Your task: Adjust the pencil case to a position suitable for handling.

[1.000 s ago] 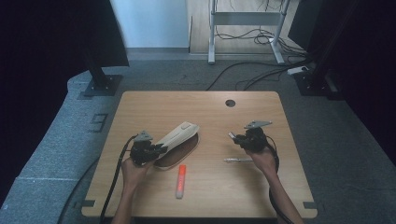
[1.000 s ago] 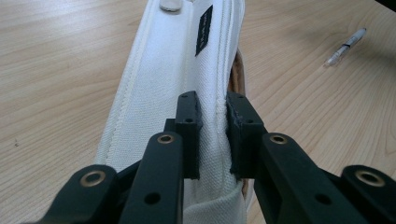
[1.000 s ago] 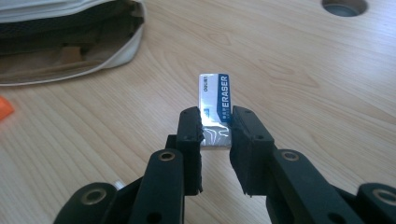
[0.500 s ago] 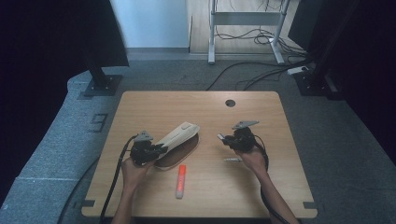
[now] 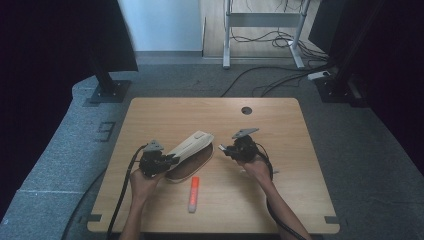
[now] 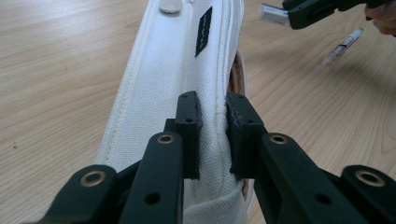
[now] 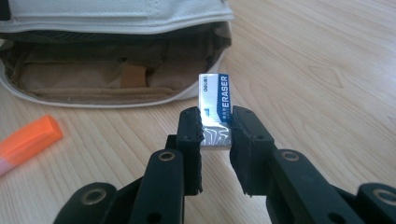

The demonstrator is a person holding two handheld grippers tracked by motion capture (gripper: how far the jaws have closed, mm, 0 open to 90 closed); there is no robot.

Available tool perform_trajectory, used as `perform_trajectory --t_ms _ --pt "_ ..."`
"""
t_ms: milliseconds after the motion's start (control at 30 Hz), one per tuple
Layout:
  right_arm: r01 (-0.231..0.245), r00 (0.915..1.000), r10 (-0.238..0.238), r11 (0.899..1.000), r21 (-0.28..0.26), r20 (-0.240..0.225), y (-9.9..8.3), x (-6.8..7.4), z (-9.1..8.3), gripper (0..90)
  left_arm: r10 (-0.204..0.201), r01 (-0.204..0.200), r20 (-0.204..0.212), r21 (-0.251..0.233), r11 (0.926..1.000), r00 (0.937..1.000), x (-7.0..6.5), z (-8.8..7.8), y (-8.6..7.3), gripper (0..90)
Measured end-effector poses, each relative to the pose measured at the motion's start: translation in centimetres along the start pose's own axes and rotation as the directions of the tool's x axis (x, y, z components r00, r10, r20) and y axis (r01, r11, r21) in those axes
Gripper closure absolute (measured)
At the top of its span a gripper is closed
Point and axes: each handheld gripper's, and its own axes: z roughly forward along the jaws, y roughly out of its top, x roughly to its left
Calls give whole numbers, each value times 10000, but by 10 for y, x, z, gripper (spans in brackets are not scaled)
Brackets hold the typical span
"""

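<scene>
Right claw [image 7: 215,135], clamped on the eraser [image 7: 214,108], faces the pencil case's [image 7: 116,56] open mouth, which lies toward the frame's upper left, long axis crosswise, while the left claw [image 6: 213,122] pinches its raised flap [image 6: 187,70] at lower centre.

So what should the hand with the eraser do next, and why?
Probably carry the eraser forward into the pencil case. The right gripper grips it just short of the opening, and the left gripper holds the flap up.

Pencil case [image 7: 116,51] cut off above
</scene>
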Motion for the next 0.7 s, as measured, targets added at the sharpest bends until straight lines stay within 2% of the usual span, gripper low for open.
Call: perform_trajectory --t_ms 367,700 --pt "108 9997 -105 9998 156 -223 9 11 20 721 -26 26 38 -5 10000 10000 0 0 0 767" --pt "402 9989 -392 9985 370 -265 18 22 41 721 -21 21 77 -1 10000 10000 0 0 0 767"
